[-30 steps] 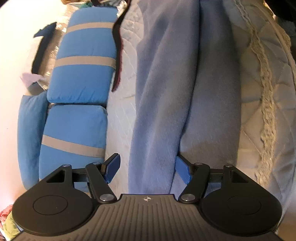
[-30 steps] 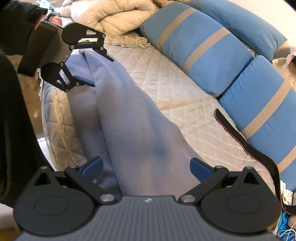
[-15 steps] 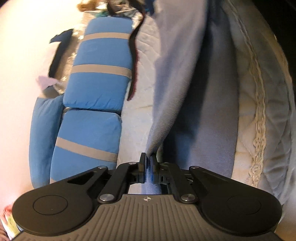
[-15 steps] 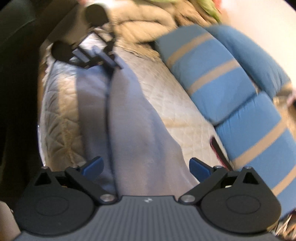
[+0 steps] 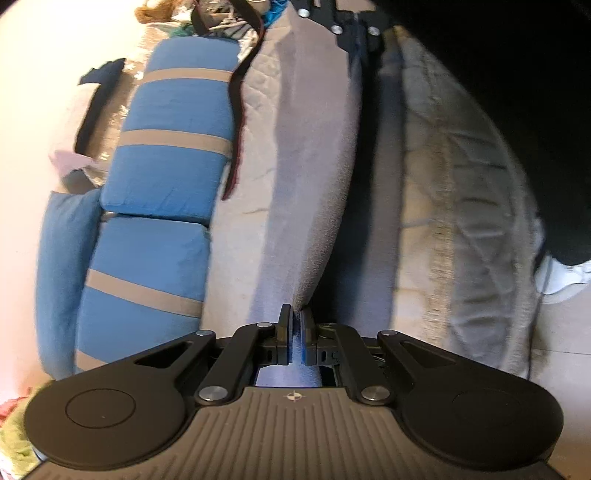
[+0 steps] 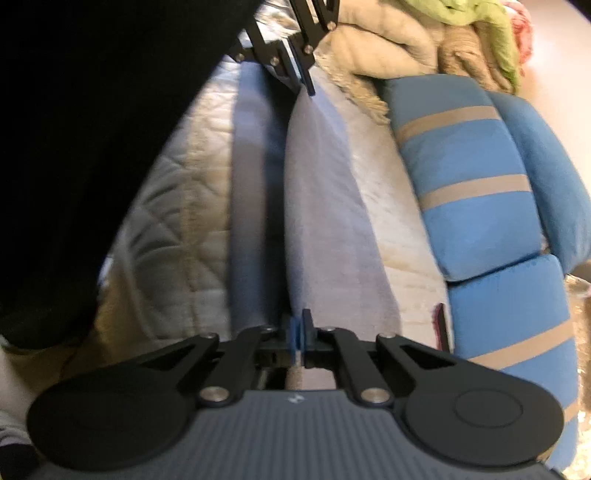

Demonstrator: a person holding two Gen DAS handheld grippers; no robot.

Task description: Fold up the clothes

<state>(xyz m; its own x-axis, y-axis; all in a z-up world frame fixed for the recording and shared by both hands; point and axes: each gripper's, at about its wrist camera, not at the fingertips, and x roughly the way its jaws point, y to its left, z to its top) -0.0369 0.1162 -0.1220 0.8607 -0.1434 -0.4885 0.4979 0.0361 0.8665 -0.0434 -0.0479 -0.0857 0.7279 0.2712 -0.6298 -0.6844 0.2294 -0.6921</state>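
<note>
One grey-blue garment is held stretched between two grippers above a quilted cream cover. In the left wrist view, the left gripper is seen at 6 o'clock with its two fingers closed together, clamped on one end of the garment. From there the raised fold of cloth runs toward 12 o'clock, where the right gripper is seen gripping the far end. A second, lower layer of the same garment lies darker on the cover at 1 o'clock of the clamped fold.

In the right wrist view, the right gripper is shown at 6 o'clock, its two blue-padded fingers pressed together on the garment. The left gripper is visible at 12 o'clock, pinched on the opposite end.

Two blue cushions with tan stripes are counted along the back of the cover, at 9 to 10 o'clock in the left wrist view; each carries two stripes. One further plain blue cushion stands behind them. One dark strap lies on the cover beside the upper cushion. One cream duvet and one green cloth are piled at 1 o'clock in the right wrist view. The person's dark clothing fills 9 to 11 o'clock there.
</note>
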